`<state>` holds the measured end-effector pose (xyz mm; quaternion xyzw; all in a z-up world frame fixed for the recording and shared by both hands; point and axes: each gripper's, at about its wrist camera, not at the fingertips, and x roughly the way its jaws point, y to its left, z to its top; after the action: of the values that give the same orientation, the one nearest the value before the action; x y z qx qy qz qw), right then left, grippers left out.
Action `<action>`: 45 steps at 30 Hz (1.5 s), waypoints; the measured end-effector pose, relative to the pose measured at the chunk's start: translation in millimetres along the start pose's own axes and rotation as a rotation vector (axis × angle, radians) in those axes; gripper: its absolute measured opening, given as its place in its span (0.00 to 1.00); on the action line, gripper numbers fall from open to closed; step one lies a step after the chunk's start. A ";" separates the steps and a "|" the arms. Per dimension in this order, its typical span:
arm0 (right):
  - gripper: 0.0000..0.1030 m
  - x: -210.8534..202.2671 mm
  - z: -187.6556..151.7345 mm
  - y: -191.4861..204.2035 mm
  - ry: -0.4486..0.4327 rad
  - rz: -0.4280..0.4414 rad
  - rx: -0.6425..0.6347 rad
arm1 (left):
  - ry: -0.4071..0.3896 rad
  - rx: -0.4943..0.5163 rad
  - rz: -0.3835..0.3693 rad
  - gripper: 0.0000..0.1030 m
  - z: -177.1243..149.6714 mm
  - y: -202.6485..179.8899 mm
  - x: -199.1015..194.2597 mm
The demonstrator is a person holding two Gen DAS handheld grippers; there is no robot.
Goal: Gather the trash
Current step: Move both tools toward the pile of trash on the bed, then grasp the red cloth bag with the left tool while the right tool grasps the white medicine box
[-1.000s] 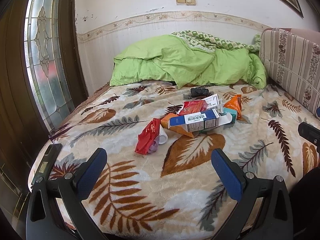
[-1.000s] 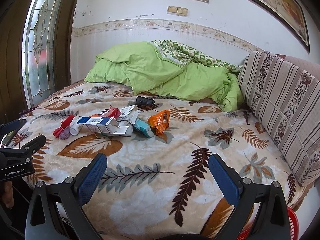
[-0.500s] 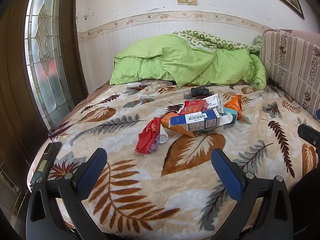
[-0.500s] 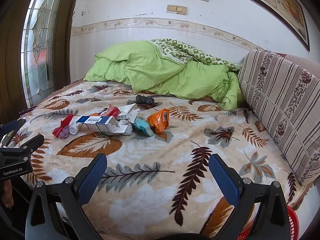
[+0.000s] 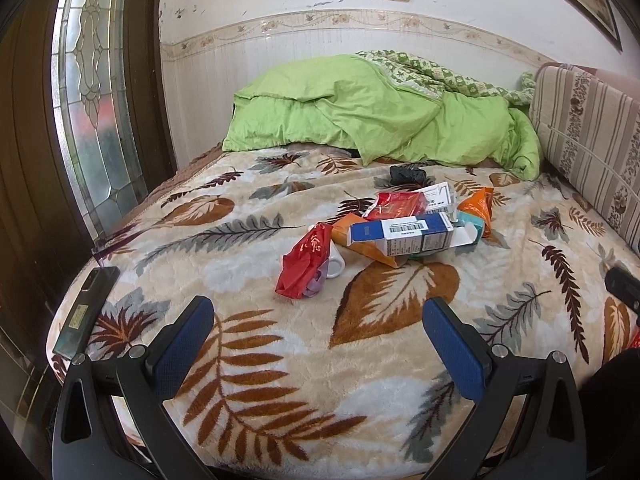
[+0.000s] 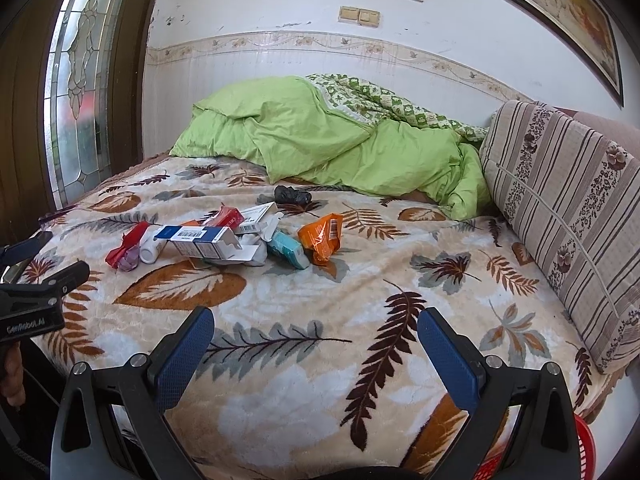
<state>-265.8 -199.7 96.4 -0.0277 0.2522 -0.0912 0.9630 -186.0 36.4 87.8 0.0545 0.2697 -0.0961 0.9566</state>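
- The bed (image 5: 280,360) filled both views, covered with a blanket in a leaf pattern.
- A green duvet (image 6: 320,140) lay bunched at the 12 o'clock end of the bed, and a striped cushion (image 6: 560,208) stood along the 3 o'clock side.
- The trash was one loose pile near the middle of the bed, well apart from both grippers.
- In the pile, a blue-and-white carton (image 5: 400,236) lay on its side, with a red packet (image 5: 398,205) just behind it at 12 o'clock.
- A crumpled red bag (image 5: 304,264) lay at the 9 o'clock end of the pile, and an orange wrapper (image 6: 322,236) at the 3 o'clock end.
- A small dark wad (image 6: 292,195) lay apart, toward the duvet.
- The left gripper (image 5: 318,340) hovered over the near edge of the bed, its jaws spread wide and holding nothing.
- The right gripper (image 6: 314,344) was spread wide too, empty, at 3 o'clock from the left one.
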 end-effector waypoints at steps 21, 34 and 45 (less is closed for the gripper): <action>0.99 39.7 22.0 21.2 0.085 0.267 0.056 | 0.385 -0.295 -0.130 0.48 26.1 59.1 167.5; 0.71 184.9 90.3 63.1 0.193 0.463 0.168 | 0.330 -0.293 -0.114 0.41 24.9 74.0 152.8; 0.60 166.2 62.3 79.3 0.318 0.691 0.134 | 0.306 -0.300 -0.110 0.41 28.2 81.5 148.6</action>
<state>-80.1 -152.9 62.8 0.1364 0.3862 0.2190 0.8856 -30.1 88.6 37.8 -0.0894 0.4254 -0.0976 0.8953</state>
